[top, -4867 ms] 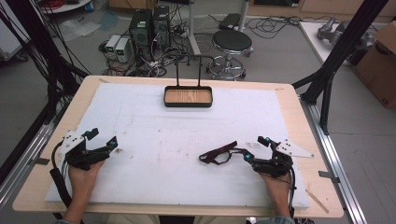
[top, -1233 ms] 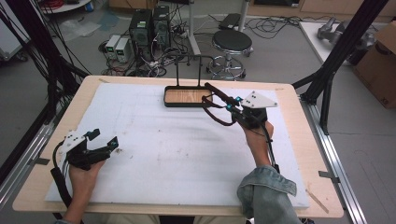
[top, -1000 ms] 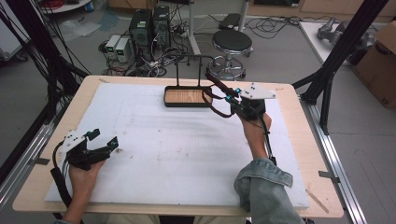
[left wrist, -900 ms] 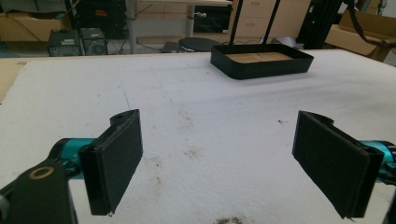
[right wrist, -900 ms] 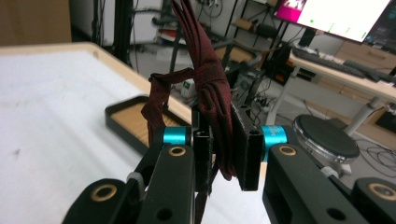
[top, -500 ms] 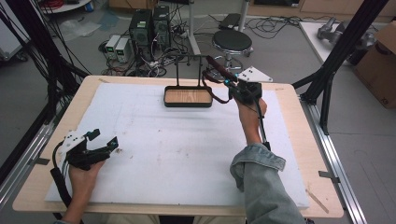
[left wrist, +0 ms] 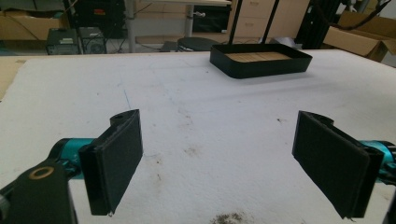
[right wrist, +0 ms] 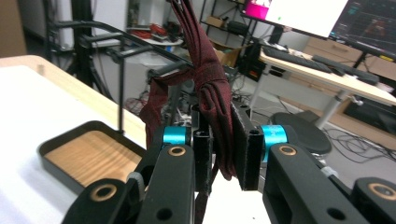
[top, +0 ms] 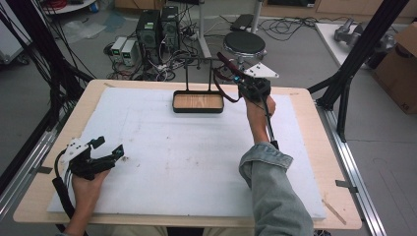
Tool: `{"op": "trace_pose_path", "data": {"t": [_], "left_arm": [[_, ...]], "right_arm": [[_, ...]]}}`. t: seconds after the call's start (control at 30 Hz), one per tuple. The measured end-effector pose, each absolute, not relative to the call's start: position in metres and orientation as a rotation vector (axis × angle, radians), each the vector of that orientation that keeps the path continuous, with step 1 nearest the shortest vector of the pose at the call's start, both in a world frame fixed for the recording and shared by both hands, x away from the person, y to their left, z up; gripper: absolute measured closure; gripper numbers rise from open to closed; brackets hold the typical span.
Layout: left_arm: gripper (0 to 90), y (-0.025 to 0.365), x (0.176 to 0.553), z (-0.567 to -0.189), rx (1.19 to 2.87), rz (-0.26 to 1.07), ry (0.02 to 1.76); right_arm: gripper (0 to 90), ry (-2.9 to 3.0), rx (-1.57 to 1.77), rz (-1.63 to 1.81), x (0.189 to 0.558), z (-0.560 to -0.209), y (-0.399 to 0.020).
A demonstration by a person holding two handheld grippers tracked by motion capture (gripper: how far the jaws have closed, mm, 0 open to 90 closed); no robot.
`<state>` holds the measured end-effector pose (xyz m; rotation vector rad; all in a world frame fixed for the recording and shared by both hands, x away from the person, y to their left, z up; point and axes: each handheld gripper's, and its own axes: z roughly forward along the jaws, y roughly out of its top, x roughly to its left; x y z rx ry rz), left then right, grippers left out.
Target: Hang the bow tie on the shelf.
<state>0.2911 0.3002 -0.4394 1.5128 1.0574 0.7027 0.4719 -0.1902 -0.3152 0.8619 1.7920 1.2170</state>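
Two rack posts [top: 199, 75] stand behind the tray [top: 198, 102].

A lab or research workshop, judging by the black metal frame [top: 361, 46] around a foam-topped wooden table [top: 300, 98], desktop computers [top: 157, 29] and tangled cables [top: 172, 64] on the grey floor, cardboard boxes [top: 401, 64], a stool [top: 245, 45], and desks with monitors [right wrist: 308, 16]

The dark red strap [right wrist: 212, 88] runs off my right gripper view's top edge, and its lower end hides between the jaws.
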Motion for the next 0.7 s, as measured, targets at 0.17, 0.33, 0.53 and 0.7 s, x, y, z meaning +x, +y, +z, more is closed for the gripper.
{"op": "trace_pose_path", "data": {"t": [0.17, 0.33, 0.53, 0.7], "left_arm": [[16.5, 0.300, 0.291, -0.439, 1.515, 0.700, 1.055], [16.5, 0.300, 0.291, -0.440, 1.517, 0.700, 1.057], [16.5, 0.300, 0.291, -0.440, 1.518, 0.700, 1.055], [16.5, 0.300, 0.291, -0.440, 1.516, 0.700, 1.057]], "right_arm": [[79.8, 1.790, 0.890, 1.197, 0.481, -0.319, -0.193], [79.4, 1.796, 0.919, 1.180, 0.488, -0.323, -0.194], [79.3, 1.809, 0.943, 1.144, 0.494, -0.331, -0.194], [78.9, 1.831, 0.968, 1.114, 0.498, -0.337, -0.195]]}}
